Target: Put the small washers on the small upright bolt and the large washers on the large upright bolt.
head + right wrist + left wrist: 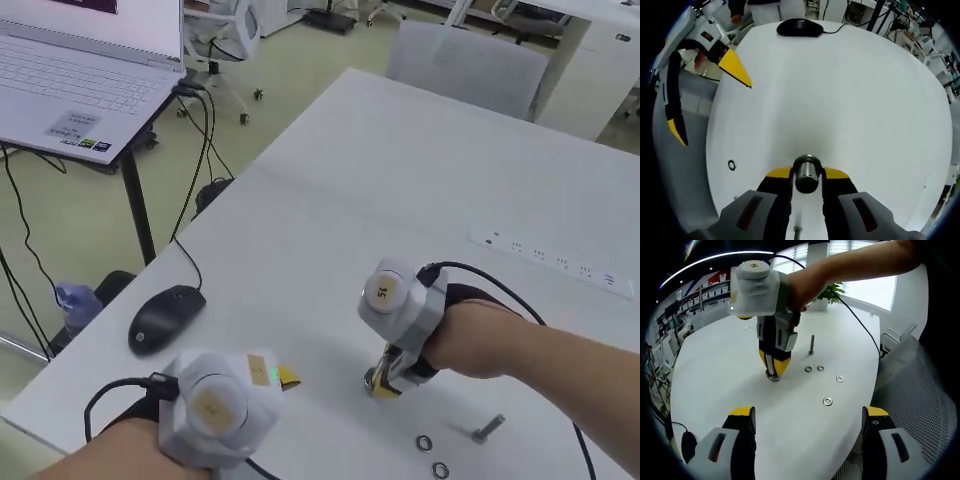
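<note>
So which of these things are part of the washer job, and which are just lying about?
Job: large bolt in the right gripper, small bolt, four washers.
Lying about: mouse, laptop, power strip.

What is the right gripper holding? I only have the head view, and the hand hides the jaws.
Observer: The right gripper is shut on the large bolt, pressing its end to the table.
Operator: How many washers are out?
Observer: Four washers, two of them beside the upright small bolt.
Operator: And the left gripper?
Observer: The left gripper is open and empty.
</note>
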A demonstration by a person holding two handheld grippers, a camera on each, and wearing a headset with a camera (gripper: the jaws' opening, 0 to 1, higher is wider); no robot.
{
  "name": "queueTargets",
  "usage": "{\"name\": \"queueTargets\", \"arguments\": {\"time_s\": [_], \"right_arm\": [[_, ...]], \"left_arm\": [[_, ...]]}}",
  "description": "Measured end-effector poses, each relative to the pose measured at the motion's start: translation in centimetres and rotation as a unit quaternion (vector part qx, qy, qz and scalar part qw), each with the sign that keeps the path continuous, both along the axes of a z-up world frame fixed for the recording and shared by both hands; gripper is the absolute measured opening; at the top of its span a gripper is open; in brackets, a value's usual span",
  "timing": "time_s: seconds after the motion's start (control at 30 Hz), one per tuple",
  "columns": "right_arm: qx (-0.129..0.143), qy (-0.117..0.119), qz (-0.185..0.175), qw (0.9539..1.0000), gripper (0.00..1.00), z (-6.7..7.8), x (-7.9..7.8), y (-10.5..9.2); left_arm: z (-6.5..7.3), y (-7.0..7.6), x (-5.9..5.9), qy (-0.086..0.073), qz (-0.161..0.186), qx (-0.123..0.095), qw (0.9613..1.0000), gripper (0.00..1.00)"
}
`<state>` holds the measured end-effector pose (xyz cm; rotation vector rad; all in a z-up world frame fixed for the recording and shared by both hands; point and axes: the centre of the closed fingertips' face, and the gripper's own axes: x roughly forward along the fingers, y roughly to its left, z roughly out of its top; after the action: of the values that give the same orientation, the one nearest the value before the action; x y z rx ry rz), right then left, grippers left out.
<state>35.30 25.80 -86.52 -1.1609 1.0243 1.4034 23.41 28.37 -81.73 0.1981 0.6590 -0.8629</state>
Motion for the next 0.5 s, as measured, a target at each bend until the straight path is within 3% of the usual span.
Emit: {"name": "queueTargets", "arguments": {"time_s": [0.5], "right_arm": [[-0.003, 0.000, -0.001, 1.0000, 0.24, -0.04, -0.17, 0.13]], "left_arm": [[0.04, 0.02, -0.08, 0.000, 0.001, 0.000, 1.0000, 0.87]]}}
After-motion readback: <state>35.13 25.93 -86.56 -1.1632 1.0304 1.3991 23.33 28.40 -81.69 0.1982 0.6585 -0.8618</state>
